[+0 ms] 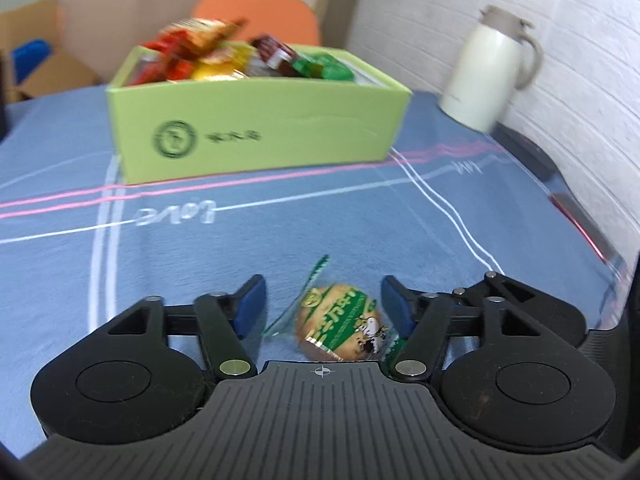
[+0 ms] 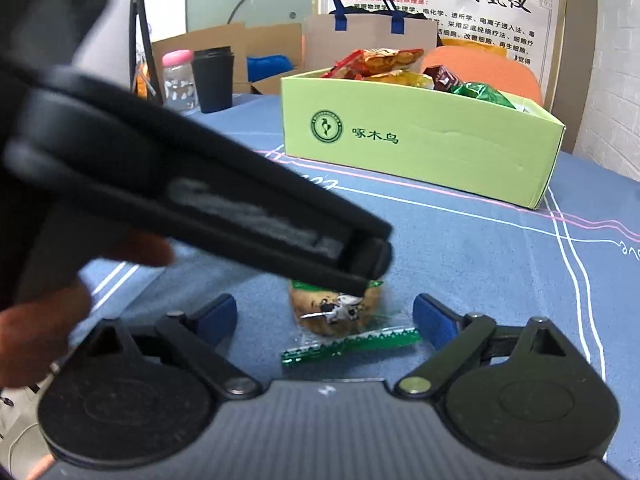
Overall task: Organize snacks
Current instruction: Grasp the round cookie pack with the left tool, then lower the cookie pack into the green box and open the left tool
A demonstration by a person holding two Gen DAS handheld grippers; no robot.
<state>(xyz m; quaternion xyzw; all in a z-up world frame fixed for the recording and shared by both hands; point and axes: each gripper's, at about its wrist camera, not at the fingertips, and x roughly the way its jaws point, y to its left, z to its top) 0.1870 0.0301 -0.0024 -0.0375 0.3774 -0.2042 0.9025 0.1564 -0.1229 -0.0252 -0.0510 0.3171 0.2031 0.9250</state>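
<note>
Left wrist view: wrapped biscuit [image 1: 340, 328] lies on the blue tabletop [image 1: 240, 256], low centre of frame, between the parted jaws of the left gripper [image 1: 323, 304], nearer the right-hand pad; nothing gripped. Right wrist view: same biscuit [image 2: 336, 312] sits ahead of the right gripper [image 2: 325, 316], jaws wide, empty; green crimped wrapper edge runs crosswise. Left gripper is nearer. Green snack box [image 1: 260, 120] stands upper centre, well apart.

White brick wall [image 1: 500, 0]; orange chair [image 1: 256, 12]

A white thermos jug [image 1: 488, 76] stands near a white wall [image 1: 580, 60].
</note>
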